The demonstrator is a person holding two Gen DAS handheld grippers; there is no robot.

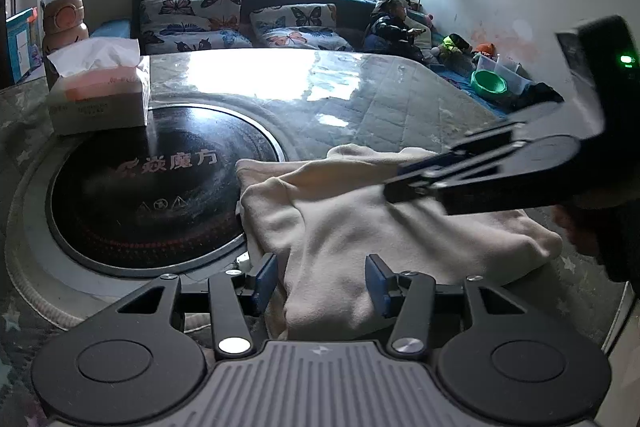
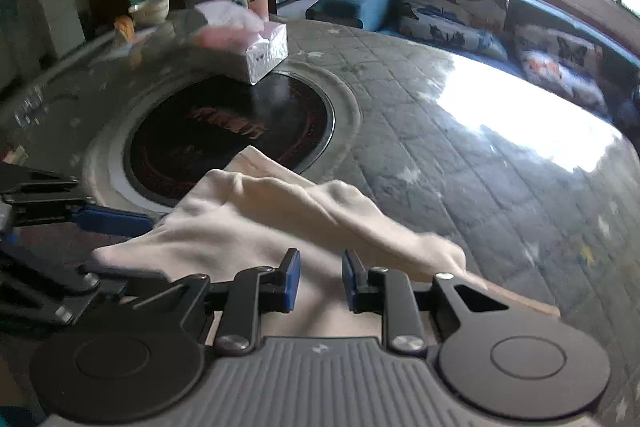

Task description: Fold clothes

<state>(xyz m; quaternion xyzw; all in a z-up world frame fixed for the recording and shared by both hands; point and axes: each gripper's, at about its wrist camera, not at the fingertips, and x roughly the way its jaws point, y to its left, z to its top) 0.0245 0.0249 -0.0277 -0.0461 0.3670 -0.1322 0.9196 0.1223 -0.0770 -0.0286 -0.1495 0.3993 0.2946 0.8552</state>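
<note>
A cream garment (image 1: 360, 219) lies bunched and partly folded on the round table, its left edge over the rim of the black cooktop (image 1: 160, 183). My left gripper (image 1: 322, 283) is open, its blue pads either side of the cloth's near edge. My right gripper (image 2: 320, 281) is open just above the same garment (image 2: 280, 223). In the left wrist view the right gripper (image 1: 404, 183) comes in from the right over the cloth. In the right wrist view the left gripper's blue finger (image 2: 112, 221) lies at the cloth's left edge.
A tissue box (image 1: 100, 99) stands partly on the cooktop's far edge, with a pink bottle (image 1: 64, 19) behind it. The table has a quilted cover under glossy plastic (image 1: 360, 87). A sofa with butterfly cushions (image 1: 192, 23) and toys lines the far wall.
</note>
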